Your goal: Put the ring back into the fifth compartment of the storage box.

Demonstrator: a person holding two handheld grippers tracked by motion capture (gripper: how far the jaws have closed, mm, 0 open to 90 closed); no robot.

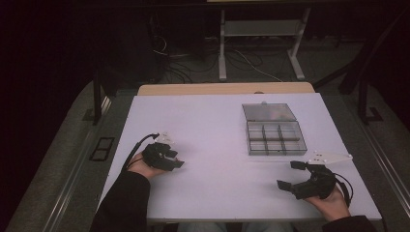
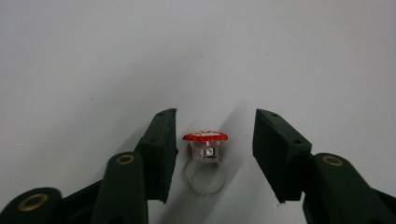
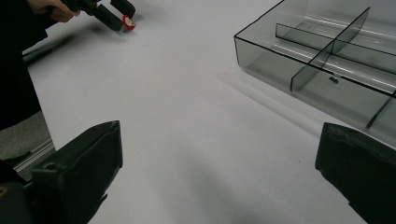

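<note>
High view: left gripper (image 1: 175,161) is being held low on the white table (image 1: 212,125), right gripper (image 1: 289,175) spread wide near the clear box (image 1: 273,128). Left gripper view: a red-topped ring (image 2: 205,156) is being bracketed, jaws apart, not yet pinched. Right gripper view: the ring is being seen beside the far gripper.

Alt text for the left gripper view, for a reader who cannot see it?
A small toy ring with a red round top stands on a white table between the left gripper's two black jaws. The left jaw is close beside it, the right jaw clearly apart; neither visibly presses on it.
</note>
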